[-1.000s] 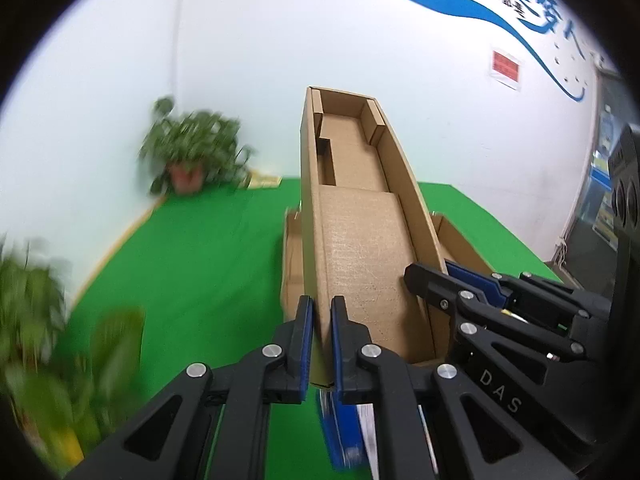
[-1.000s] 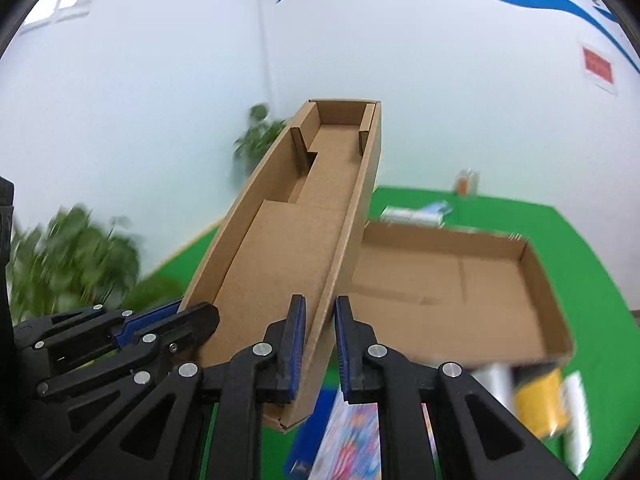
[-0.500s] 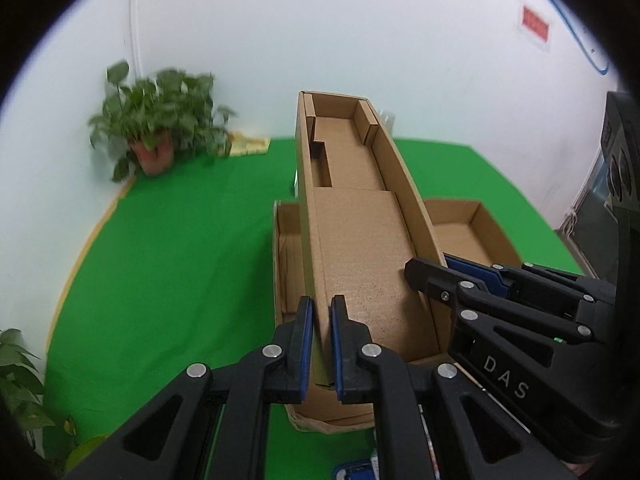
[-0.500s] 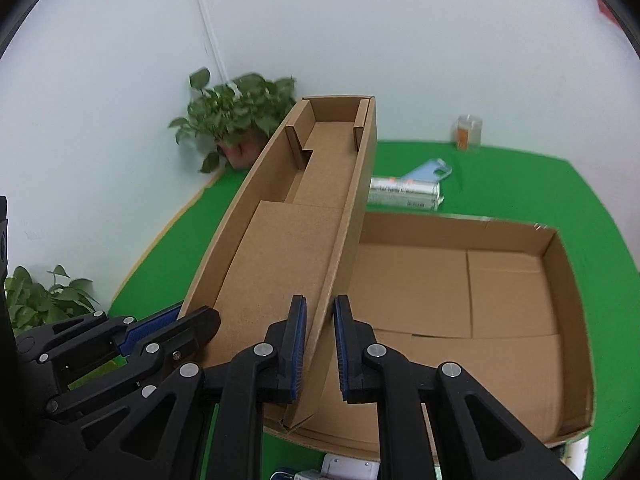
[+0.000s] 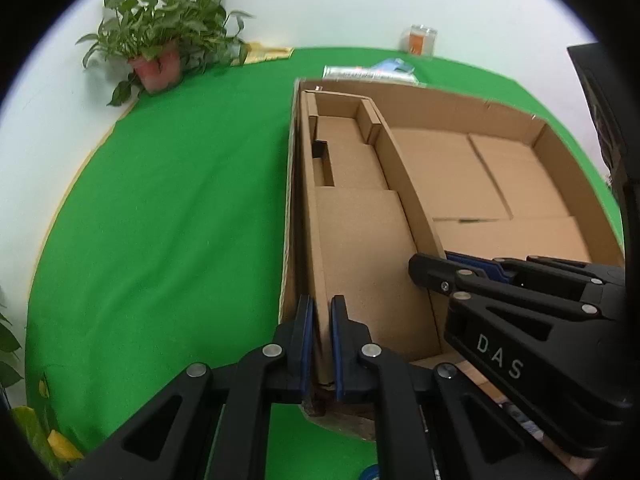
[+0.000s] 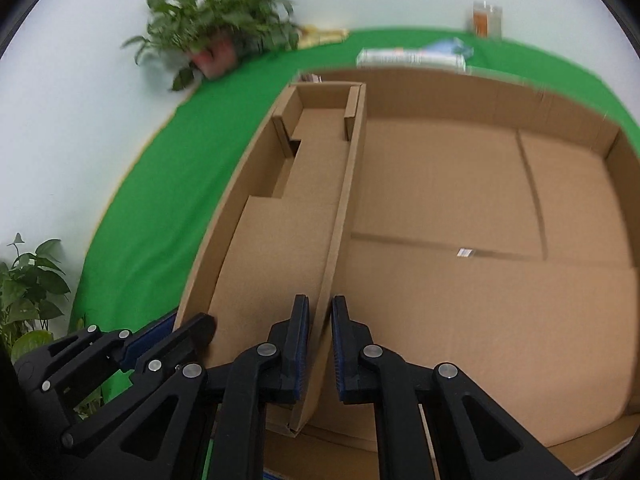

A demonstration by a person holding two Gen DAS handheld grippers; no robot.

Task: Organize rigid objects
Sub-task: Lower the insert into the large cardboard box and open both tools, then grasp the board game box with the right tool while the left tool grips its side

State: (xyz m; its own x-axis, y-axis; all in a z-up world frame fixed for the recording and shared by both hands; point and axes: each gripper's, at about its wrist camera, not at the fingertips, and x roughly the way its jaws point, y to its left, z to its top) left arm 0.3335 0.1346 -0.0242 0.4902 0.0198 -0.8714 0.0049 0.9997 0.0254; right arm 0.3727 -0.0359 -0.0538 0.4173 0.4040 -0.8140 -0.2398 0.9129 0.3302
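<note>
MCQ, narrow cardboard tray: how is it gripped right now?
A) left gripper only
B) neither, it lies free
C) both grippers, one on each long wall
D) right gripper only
C: the left gripper clamps the left wall of the narrow tray and the right gripper clamps its right wall, inside the large box.

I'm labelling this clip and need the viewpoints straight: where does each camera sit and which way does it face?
Left wrist: on the left gripper, facing down along its fingers, clamped on the narrow cardboard tray's left wall; right gripper shows.
Right wrist: on the right gripper, clamped on the tray's right wall; left gripper shows.
Shared: tray, large cardboard box, potted plant, green mat.
</note>
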